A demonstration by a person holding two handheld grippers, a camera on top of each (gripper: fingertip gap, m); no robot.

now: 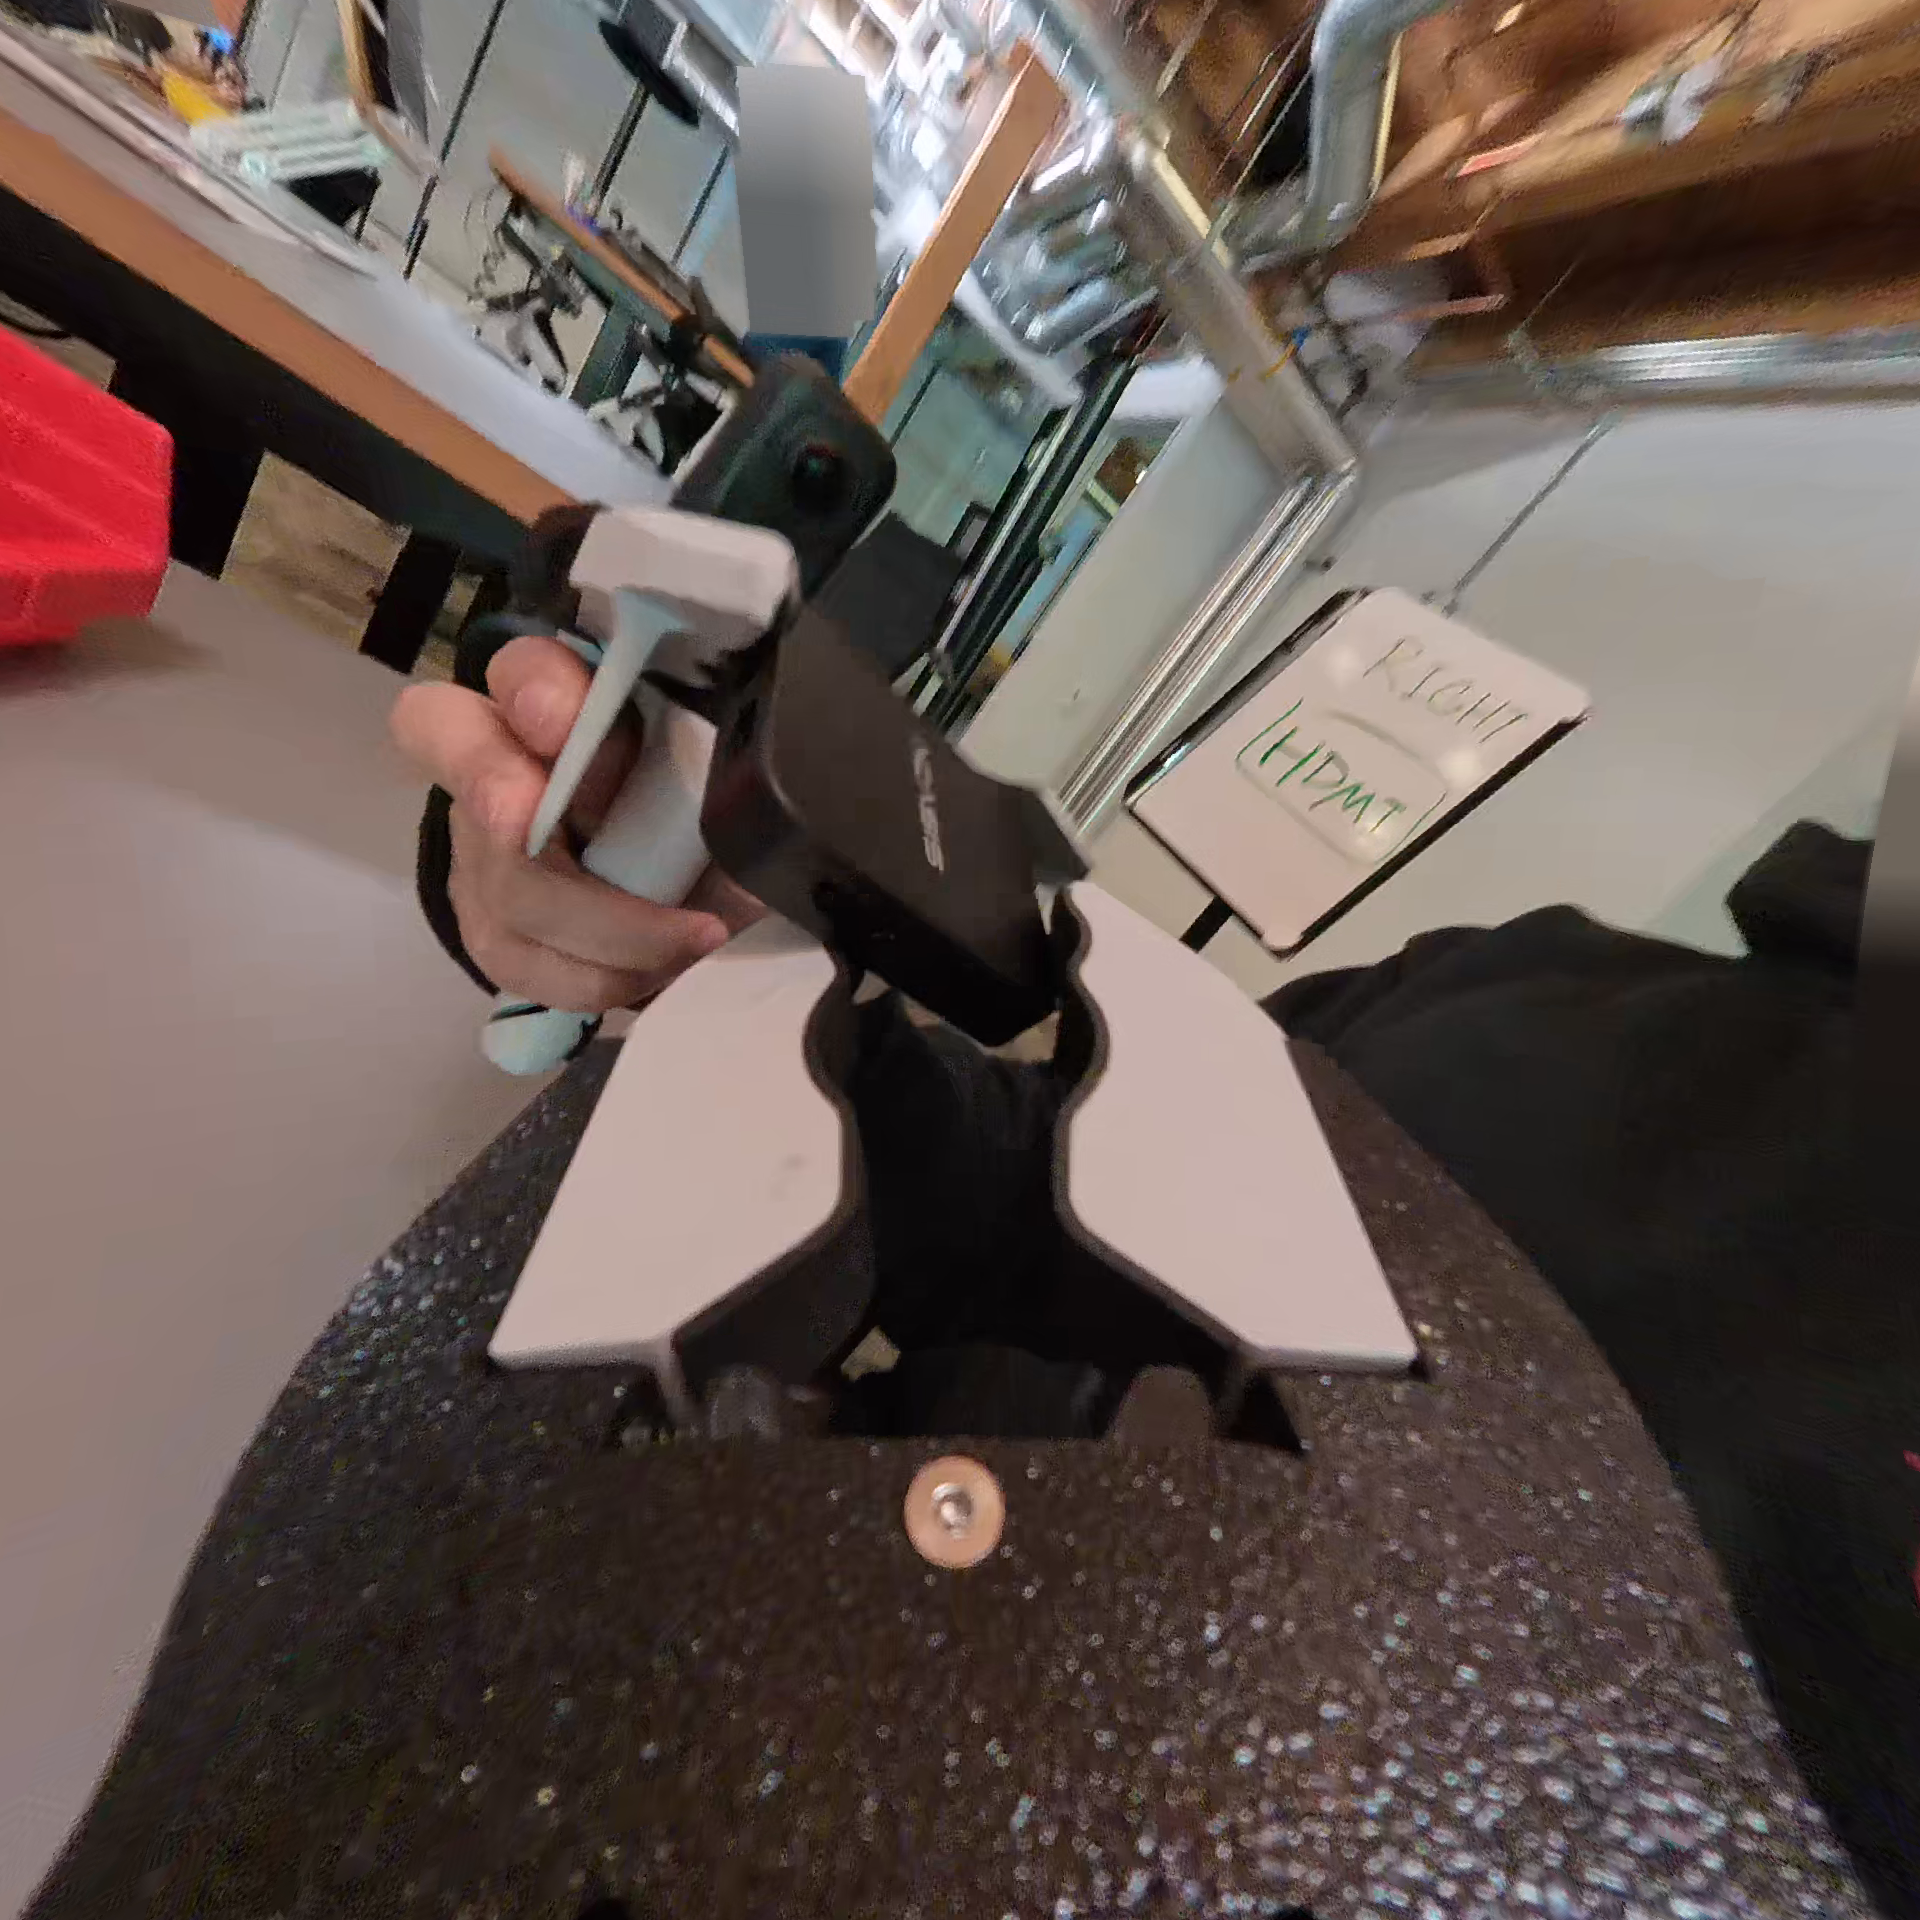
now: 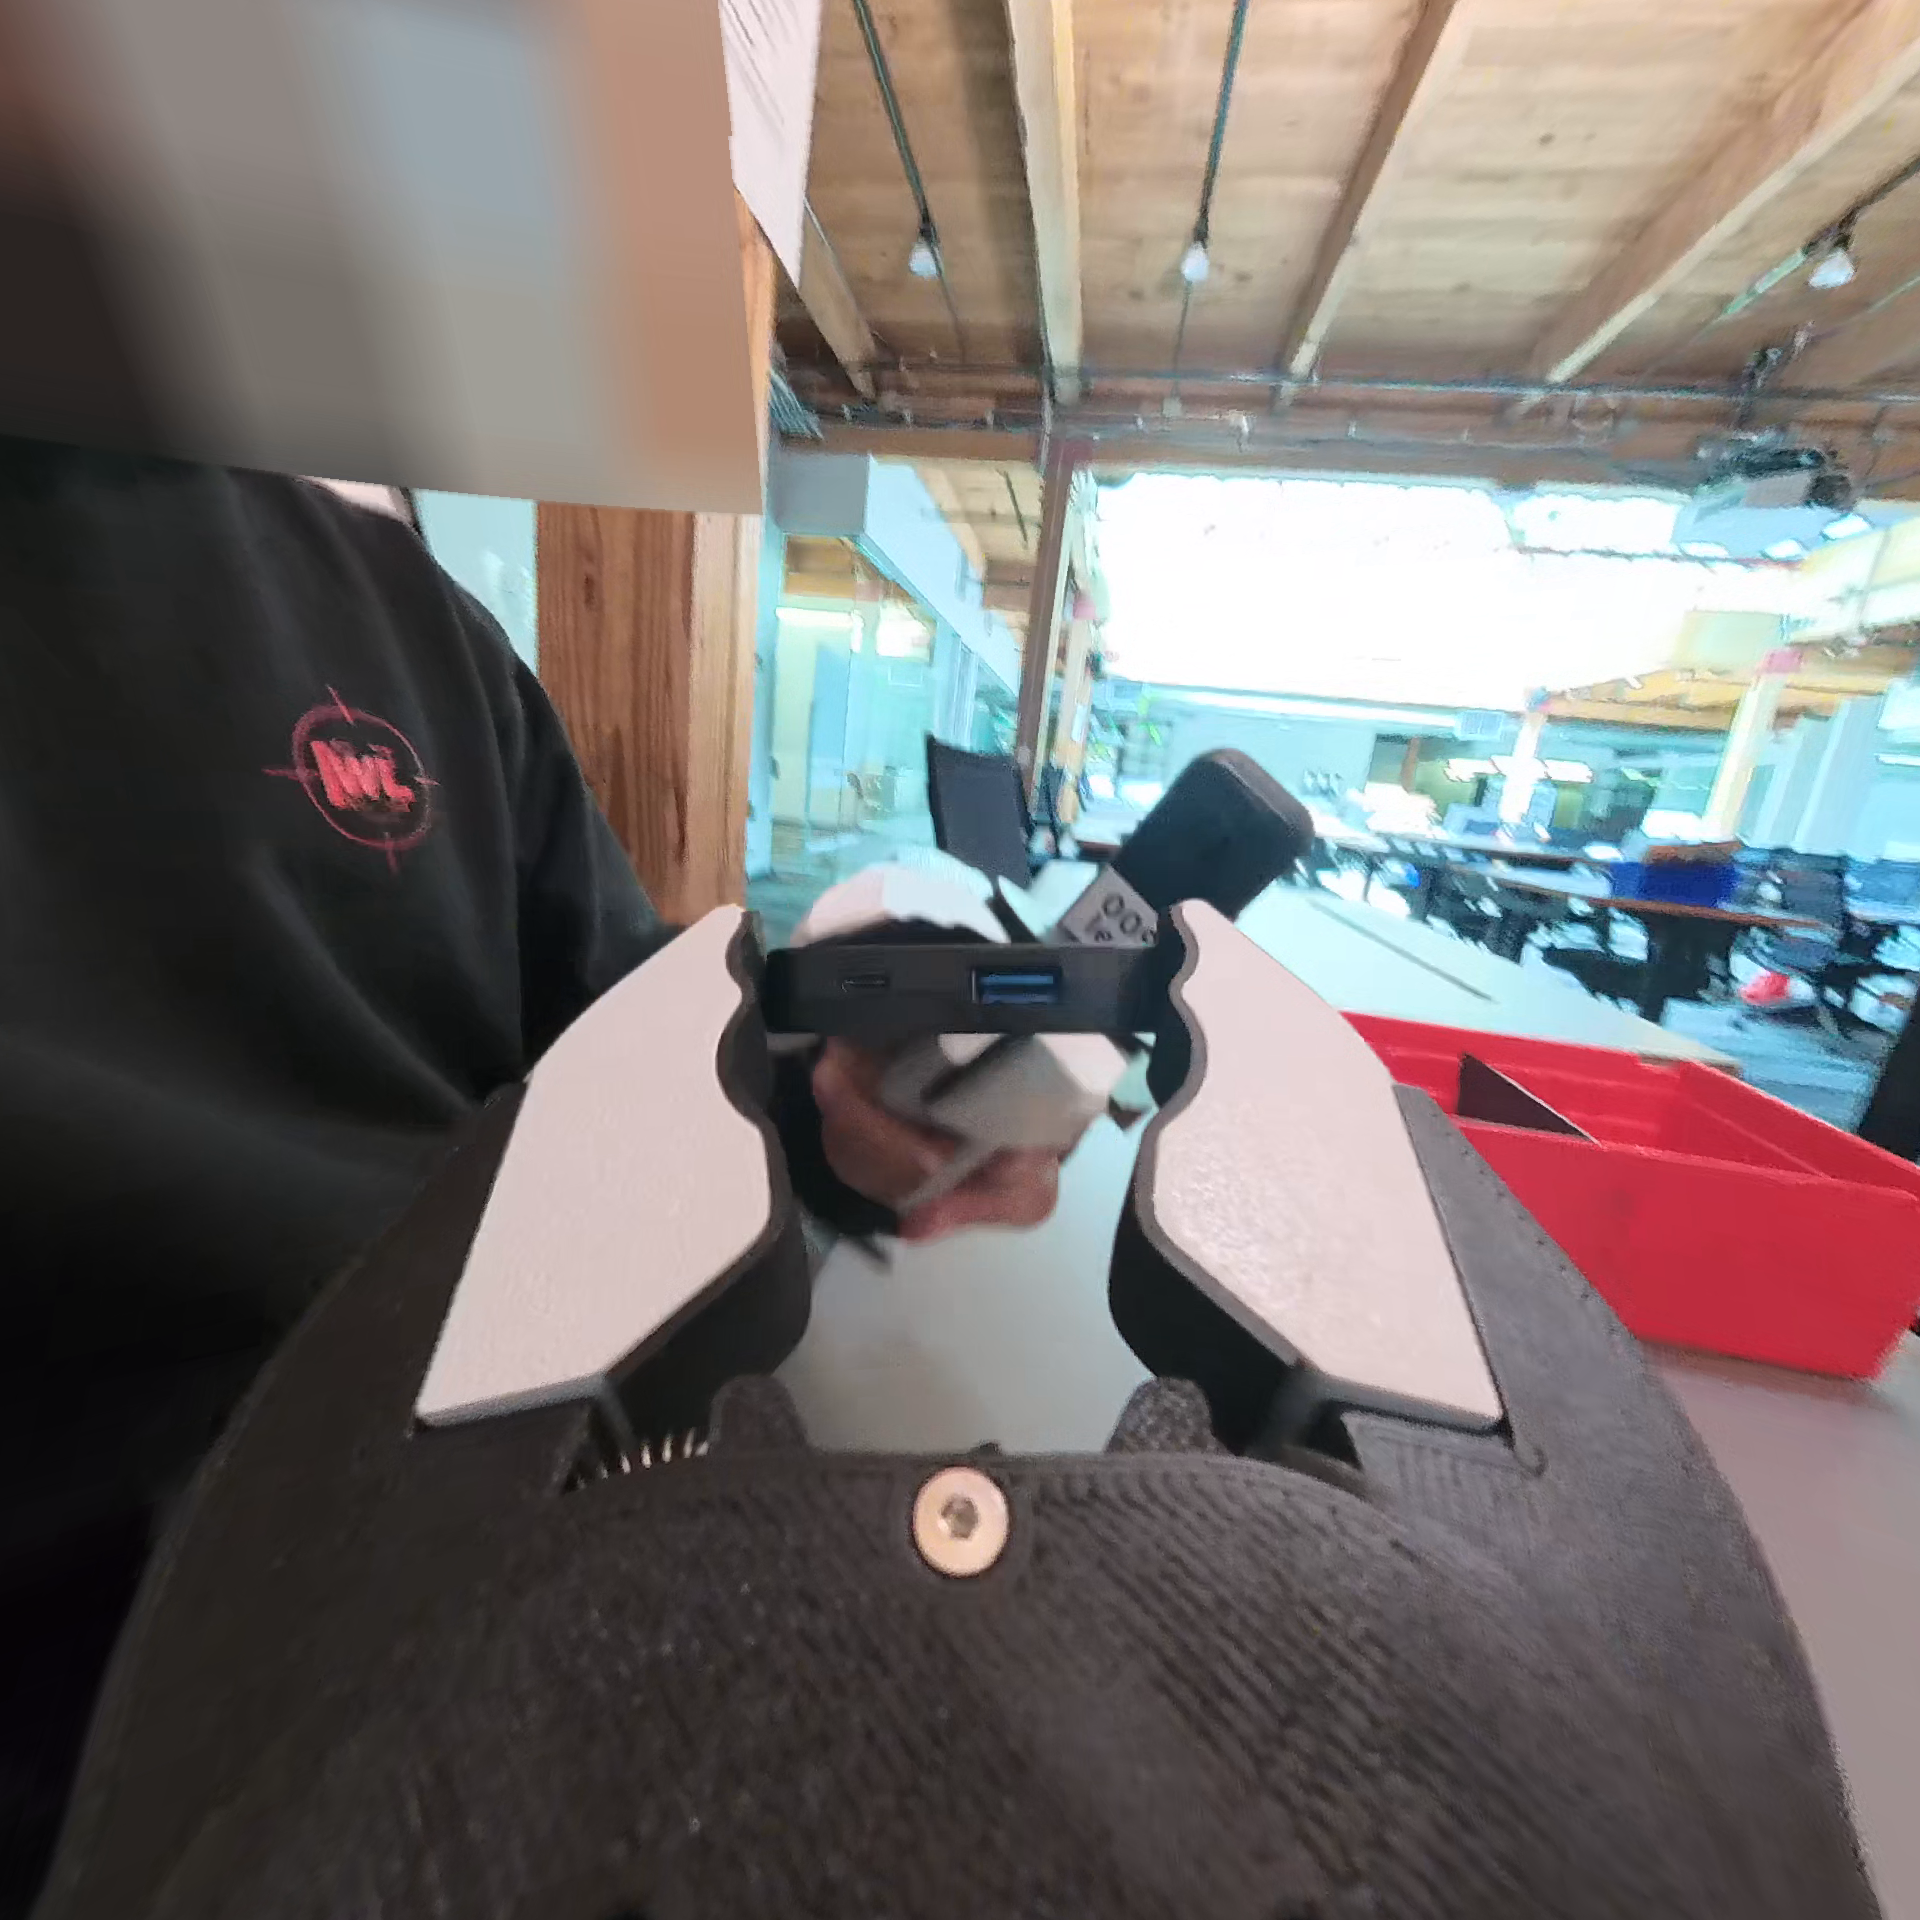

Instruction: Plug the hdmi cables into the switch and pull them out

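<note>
The switch (image 1: 883,821) is a flat black box held up in the air above the grey table (image 1: 208,935). Its near end sits between the fingertips of my left gripper (image 1: 951,987), whose jaws press its two side edges. In the right wrist view the switch (image 2: 951,987) is end-on, with a blue port and a small slot facing me. My right gripper (image 2: 961,987) clamps it across its width. The right gripper (image 1: 675,603) and the hand holding it show beyond the switch in the left wrist view. No HDMI cable is in view.
A red bin (image 2: 1662,1174) stands on the table (image 2: 1766,1475) to the right; it also shows in the left wrist view (image 1: 73,499). A small whiteboard (image 1: 1361,769) with writing stands beyond the switch. The person's dark sleeve (image 1: 1558,1091) and torso (image 2: 260,935) are close by.
</note>
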